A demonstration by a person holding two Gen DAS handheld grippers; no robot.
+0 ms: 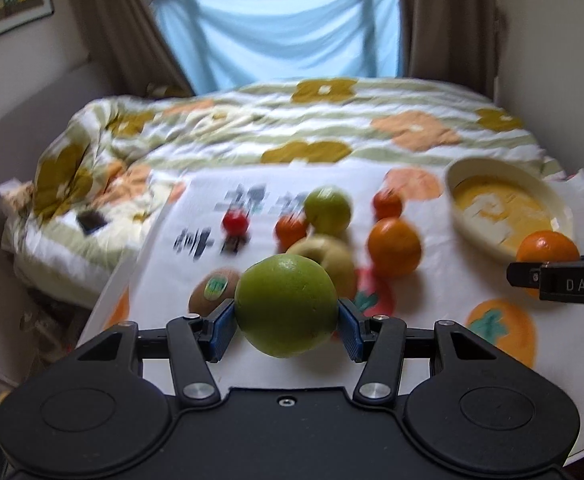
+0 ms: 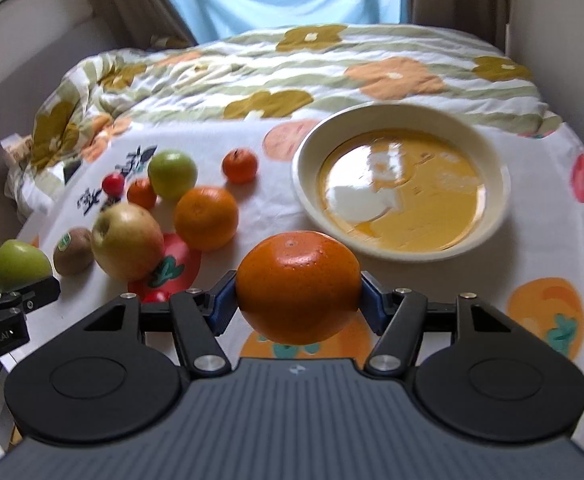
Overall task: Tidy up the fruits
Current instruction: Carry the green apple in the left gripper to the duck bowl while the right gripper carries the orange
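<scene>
One bowl [image 2: 402,250], no fruit inside.

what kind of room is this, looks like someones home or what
Most likely a bedroom at home: a bed with a flowered duvet behind the table, a curtained window, and a framed picture on the wall.

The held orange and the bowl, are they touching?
Apart. The right wrist view shows the orange held in the right gripper, with tablecloth visible between it and the bowl rim.
</scene>
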